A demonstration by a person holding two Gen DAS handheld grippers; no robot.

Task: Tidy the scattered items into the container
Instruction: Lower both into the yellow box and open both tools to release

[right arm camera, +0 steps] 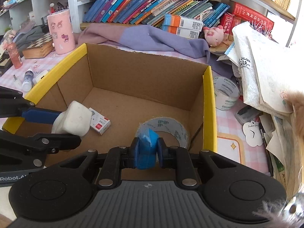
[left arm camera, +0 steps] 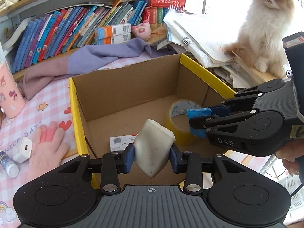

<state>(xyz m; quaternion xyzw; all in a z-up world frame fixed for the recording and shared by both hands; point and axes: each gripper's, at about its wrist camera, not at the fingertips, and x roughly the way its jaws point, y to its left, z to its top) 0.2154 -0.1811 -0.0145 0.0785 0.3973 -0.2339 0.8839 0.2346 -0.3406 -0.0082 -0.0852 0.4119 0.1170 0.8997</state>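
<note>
An open cardboard box (left arm camera: 121, 87) with yellow edges stands on the pink tablecloth; it also shows in the right wrist view (right arm camera: 144, 76). Inside lie a tape roll (left arm camera: 177, 121) (right arm camera: 176, 129) and a small white carton (left arm camera: 118, 142) (right arm camera: 99, 123). My left gripper (left arm camera: 152, 156) is shut on a white block (left arm camera: 153, 148) (right arm camera: 73, 121) and holds it above the box's near left part. My right gripper (right arm camera: 147, 153) (left arm camera: 197, 120) is shut on a blue packet (right arm camera: 147, 148) (left arm camera: 197, 112) above the tape roll.
A white charger (left arm camera: 22, 150), a glue bottle (left arm camera: 8, 164) and a pink paw toy (left arm camera: 48, 146) lie left of the box. A second tape roll (right arm camera: 226, 93) sits to its right. A cat (left arm camera: 266, 24) sits on paper piles. Books, purple cloth (right arm camera: 152, 38), pink canister (right arm camera: 60, 34) behind.
</note>
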